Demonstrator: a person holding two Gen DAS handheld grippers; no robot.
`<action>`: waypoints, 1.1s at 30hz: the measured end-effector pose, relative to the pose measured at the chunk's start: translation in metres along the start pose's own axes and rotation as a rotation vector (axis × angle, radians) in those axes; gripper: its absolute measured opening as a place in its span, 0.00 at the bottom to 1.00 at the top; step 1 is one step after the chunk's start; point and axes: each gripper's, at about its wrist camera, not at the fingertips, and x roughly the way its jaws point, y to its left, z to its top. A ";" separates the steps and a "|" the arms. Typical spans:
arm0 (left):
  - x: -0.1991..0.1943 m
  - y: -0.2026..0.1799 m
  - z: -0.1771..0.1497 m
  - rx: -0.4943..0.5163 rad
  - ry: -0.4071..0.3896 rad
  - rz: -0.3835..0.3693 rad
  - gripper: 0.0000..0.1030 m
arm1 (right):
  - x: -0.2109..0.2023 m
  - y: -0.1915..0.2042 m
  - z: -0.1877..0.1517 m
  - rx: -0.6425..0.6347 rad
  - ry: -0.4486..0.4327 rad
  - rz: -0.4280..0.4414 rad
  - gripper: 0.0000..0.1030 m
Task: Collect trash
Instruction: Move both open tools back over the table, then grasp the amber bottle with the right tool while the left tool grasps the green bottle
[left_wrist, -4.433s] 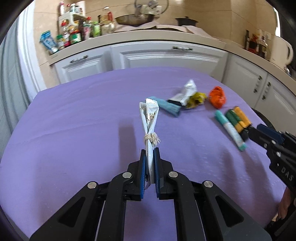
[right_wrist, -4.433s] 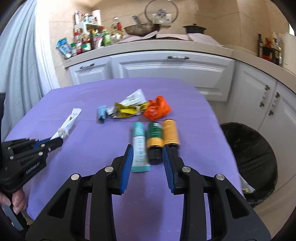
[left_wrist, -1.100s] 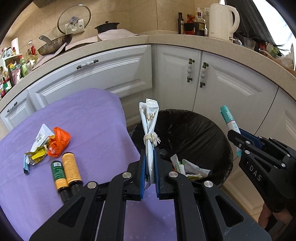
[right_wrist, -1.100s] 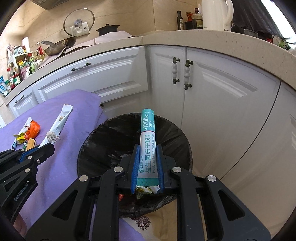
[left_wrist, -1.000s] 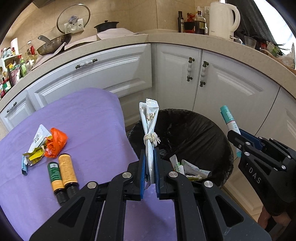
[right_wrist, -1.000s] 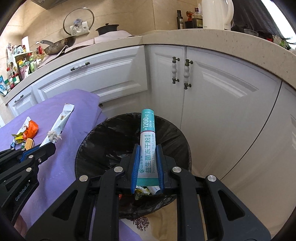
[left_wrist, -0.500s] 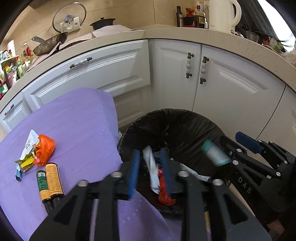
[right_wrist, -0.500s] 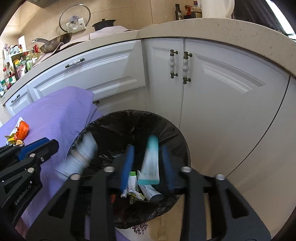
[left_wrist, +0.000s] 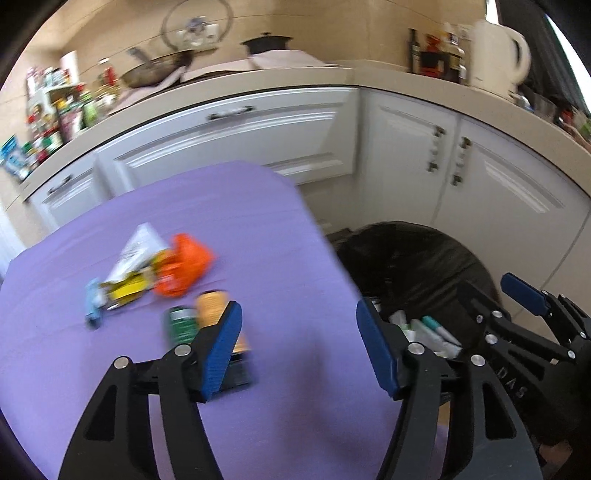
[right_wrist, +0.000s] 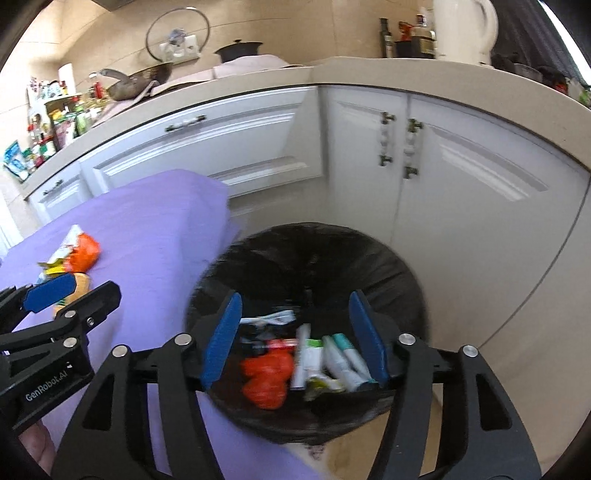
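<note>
My left gripper (left_wrist: 299, 343) is open and empty over the right edge of the purple table (left_wrist: 184, 206). My right gripper (right_wrist: 295, 332) is open and empty above the black-lined trash bin (right_wrist: 306, 243). The teal tube (right_wrist: 349, 354) and white wrapper (right_wrist: 301, 350) lie inside the bin with other trash. On the table remain an orange wrapper (left_wrist: 183, 267), a white packet (left_wrist: 135, 251), a yellow wrapper (left_wrist: 127, 291), a green tube (left_wrist: 181, 323) and an orange tube (left_wrist: 210, 301). The bin also shows in the left wrist view (left_wrist: 417, 254), with my right gripper (left_wrist: 524, 306) beside it.
White cabinets (right_wrist: 461, 173) stand close behind the bin. The counter holds a kettle (left_wrist: 498, 51), a pan (left_wrist: 155, 72), and bottles and jars (left_wrist: 55, 110). My left gripper shows at the left in the right wrist view (right_wrist: 70, 291).
Both grippers opened and let their items fall into the bin: the knotted white wrapper from the left, the teal tube from the right. The left gripper has since swung left towards the table.
</note>
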 end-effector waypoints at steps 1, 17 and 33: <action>-0.004 0.012 -0.002 -0.019 -0.002 0.017 0.62 | 0.000 0.009 0.001 0.002 0.002 0.014 0.59; -0.029 0.161 -0.041 -0.224 0.020 0.265 0.64 | 0.001 0.129 0.009 -0.136 0.048 0.203 0.58; -0.027 0.204 -0.057 -0.309 0.044 0.277 0.64 | 0.032 0.178 0.001 -0.259 0.169 0.202 0.38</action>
